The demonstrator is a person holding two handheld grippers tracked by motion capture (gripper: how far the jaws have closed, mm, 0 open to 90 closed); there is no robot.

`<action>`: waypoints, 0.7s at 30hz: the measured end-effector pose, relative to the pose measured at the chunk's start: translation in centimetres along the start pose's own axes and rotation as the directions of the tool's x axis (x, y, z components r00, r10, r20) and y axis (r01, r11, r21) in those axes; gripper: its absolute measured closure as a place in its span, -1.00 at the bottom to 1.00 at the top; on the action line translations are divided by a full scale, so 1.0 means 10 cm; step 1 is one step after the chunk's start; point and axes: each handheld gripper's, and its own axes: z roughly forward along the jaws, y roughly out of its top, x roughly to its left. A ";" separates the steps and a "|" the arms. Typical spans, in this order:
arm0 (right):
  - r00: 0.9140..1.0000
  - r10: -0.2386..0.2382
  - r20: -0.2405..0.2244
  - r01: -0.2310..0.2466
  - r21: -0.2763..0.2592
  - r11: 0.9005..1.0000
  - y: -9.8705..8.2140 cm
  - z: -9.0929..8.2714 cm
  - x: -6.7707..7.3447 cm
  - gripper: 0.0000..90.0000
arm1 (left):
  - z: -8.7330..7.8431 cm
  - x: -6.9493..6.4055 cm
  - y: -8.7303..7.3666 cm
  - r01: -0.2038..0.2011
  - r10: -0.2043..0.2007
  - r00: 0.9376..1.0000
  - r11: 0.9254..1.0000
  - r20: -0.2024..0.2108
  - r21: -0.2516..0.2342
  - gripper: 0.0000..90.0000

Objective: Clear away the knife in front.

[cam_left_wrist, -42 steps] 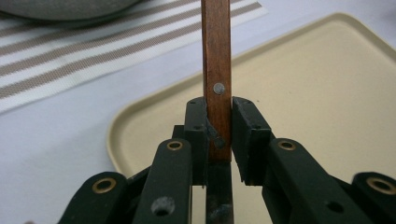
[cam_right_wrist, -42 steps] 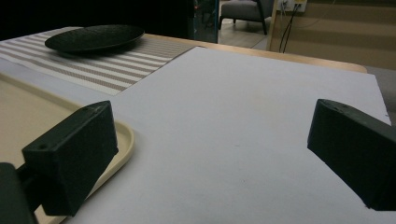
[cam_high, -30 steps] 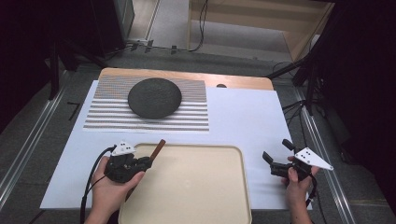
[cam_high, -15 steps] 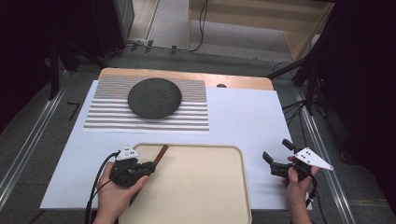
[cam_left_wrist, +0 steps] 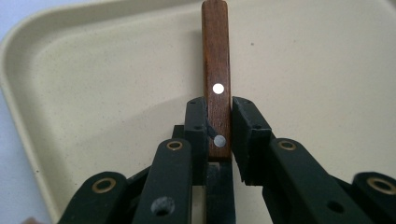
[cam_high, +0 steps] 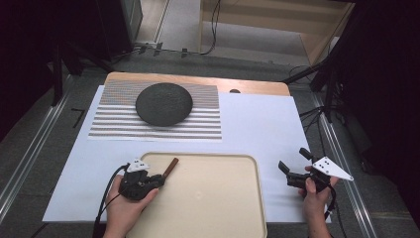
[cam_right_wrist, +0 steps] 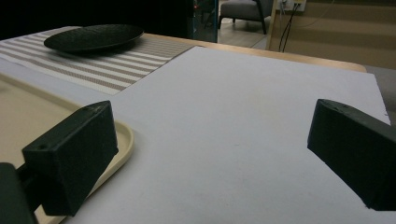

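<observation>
My left gripper (cam_high: 157, 179) is shut on a brown wooden handle (cam_high: 171, 167) with two metal rivets. It holds the handle low over the near-left corner of the beige tray (cam_high: 218, 198). In the left gripper view the handle (cam_left_wrist: 215, 56) sticks out forward from between the pads of that gripper (cam_left_wrist: 218, 116), above the tray floor (cam_left_wrist: 93, 93); whatever lies behind the handle is hidden by the jaws. My right gripper (cam_high: 293, 164) rests on the white sheet to the right of the tray. The right gripper (cam_right_wrist: 210, 154) is open, with nothing between its pads.
A black round plate (cam_high: 164, 103) sits on a striped placemat (cam_high: 114, 124) at the back left. A white sheet (cam_high: 257, 124) covers the table. The tray's right rim (cam_right_wrist: 122, 140) lies just left of my right gripper. Metal rails run along both table sides.
My left hand has sunk with the wooden handle, bringing it down over the tray's corner. The right hand has stayed put.
</observation>
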 end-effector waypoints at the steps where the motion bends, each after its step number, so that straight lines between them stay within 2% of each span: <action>1: 1.000 0.000 0.000 0.000 0.001 1.000 0.00 0.00 0.00 -1.00 | 0.00 0.00 0.00 0.000 0.000 1.000 1.000 -0.001 0.003 0.71; 5: 1.000 0.000 0.001 0.000 0.001 1.000 0.00 0.00 0.00 -1.00 | 0.01 -0.02 0.01 0.001 -0.001 1.000 1.000 -0.015 0.004 0.70; 9: 1.000 0.000 0.002 0.000 0.001 1.000 0.00 0.00 0.00 -1.00 | 0.00 0.01 0.02 0.013 -0.013 1.000 1.000 -0.005 0.003 0.66; 11: 1.000 0.000 0.002 0.000 0.000 1.000 0.00 0.00 0.00 -1.00 | -0.03 0.02 0.04 0.012 -0.012 1.000 1.000 -0.001 -0.014 0.50; 13: 1.000 0.001 0.002 -0.001 -0.001 1.000 0.00 0.00 0.00 -1.00 | -0.06 0.02 0.06 -0.004 0.005 1.000 0.999 0.003 -0.041 0.48; 15: 1.000 0.001 0.001 -0.001 -0.001 1.000 0.00 0.00 0.00 -1.00 | -0.07 0.00 0.09 -0.028 0.029 0.999 0.998 0.021 -0.052 0.65; 17: 1.000 0.000 0.001 0.000 0.002 1.000 0.00 0.00 0.00 -1.00 | -0.04 -0.03 0.13 -0.060 0.062 0.997 0.998 0.053 -0.037 0.94; 18: 1.000 -0.002 0.002 0.002 0.004 1.000 0.00 0.01 0.00 -1.00 | 0.00 -0.06 0.15 -0.080 0.081 0.995 0.997 0.054 -0.025 0.99; 21: 1.000 -0.003 0.002 0.003 0.005 1.000 0.00 0.01 0.00 -1.00 | 0.09 -0.11 0.19 -0.129 0.128 0.990 0.992 0.053 0.017 1.00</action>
